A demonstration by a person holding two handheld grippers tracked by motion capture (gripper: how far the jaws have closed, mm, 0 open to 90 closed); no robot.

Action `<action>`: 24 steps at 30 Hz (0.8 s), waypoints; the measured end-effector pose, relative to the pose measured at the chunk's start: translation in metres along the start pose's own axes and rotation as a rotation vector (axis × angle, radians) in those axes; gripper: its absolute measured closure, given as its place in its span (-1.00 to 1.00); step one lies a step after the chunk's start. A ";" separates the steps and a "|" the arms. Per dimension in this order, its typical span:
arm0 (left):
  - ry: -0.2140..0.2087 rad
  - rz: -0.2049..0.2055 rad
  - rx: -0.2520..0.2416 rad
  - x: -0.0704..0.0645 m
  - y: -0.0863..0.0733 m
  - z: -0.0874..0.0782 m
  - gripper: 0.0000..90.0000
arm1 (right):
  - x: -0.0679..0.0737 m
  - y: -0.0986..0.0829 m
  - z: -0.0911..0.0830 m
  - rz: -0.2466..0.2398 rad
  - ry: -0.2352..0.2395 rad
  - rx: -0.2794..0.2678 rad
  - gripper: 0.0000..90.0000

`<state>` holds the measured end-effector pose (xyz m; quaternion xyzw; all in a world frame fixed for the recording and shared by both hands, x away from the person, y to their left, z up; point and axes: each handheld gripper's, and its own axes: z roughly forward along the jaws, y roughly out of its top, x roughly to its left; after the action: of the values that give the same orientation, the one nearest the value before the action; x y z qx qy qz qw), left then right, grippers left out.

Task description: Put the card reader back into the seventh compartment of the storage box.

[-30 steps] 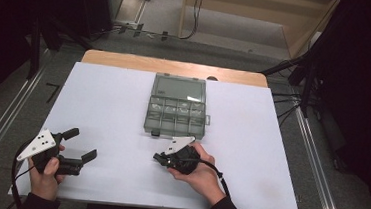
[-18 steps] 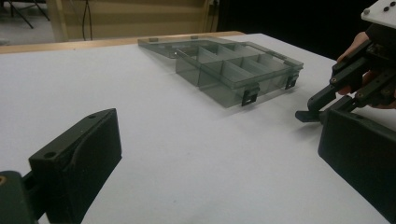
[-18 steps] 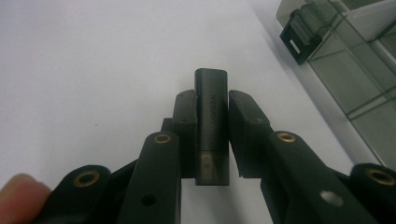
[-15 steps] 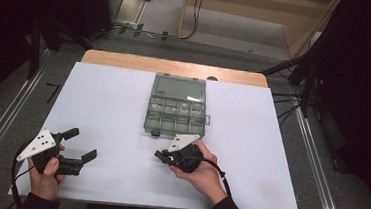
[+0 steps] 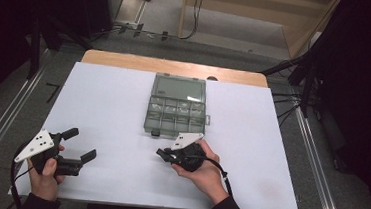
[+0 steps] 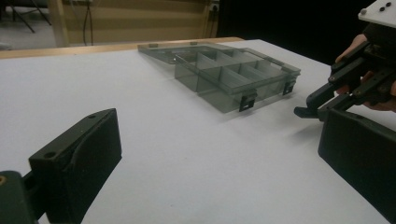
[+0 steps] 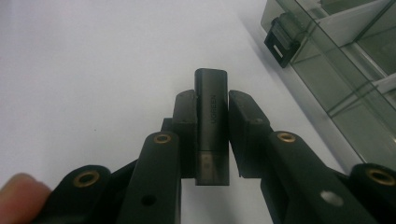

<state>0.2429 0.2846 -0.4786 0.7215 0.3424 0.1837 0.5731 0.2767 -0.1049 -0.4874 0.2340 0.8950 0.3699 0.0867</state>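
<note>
Surface: white sheet (image 5: 123, 104) covers a wooden table (image 5: 127, 60); dark floor and cables lie beyond its far edge.

Box: a clear grey compartment box (image 5: 177, 111) lies open near the middle of the sheet, its lid folded flat toward the far side. In the left gripper view the dividers and two dark latches on the front wall (image 6: 247, 100) show.

Right gripper: the right gripper (image 5: 165, 154) sits low over the sheet just in front of the box's near edge, held in the person's right hand (image 5: 203, 171). Its jaws are clenched on a small dark adapter (image 7: 212, 126).

Adapter: it stands lengthwise between the two pads, its rounded end poking out past the fingertips, with lettering along its side. It is off the sheet, near the box's front corner but apart from it.

Left gripper: the left gripper (image 5: 81, 146) rests at the near left of the sheet in the left hand (image 5: 45, 173), well apart from the box. Its jaws are spread wide with nothing between them.
</note>
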 end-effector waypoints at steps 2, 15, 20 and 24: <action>-0.003 0.017 -0.001 -0.001 0.000 -0.001 -1.00 | -0.001 0.000 -0.001 0.008 -0.004 -0.001 0.60; -0.002 0.020 0.012 -0.002 -0.001 0.001 -1.00 | -0.009 0.003 -0.010 0.035 -0.017 -0.020 0.60; -0.002 0.024 0.014 -0.002 -0.001 0.002 -1.00 | -0.012 0.005 -0.014 0.037 -0.024 -0.027 0.60; -0.002 0.021 0.013 -0.002 -0.001 0.002 -1.00 | -0.014 0.007 -0.018 0.049 -0.028 -0.034 0.60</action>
<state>0.2423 0.2818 -0.4801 0.7289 0.3355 0.1865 0.5669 0.2858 -0.1187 -0.4706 0.2594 0.8812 0.3839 0.0941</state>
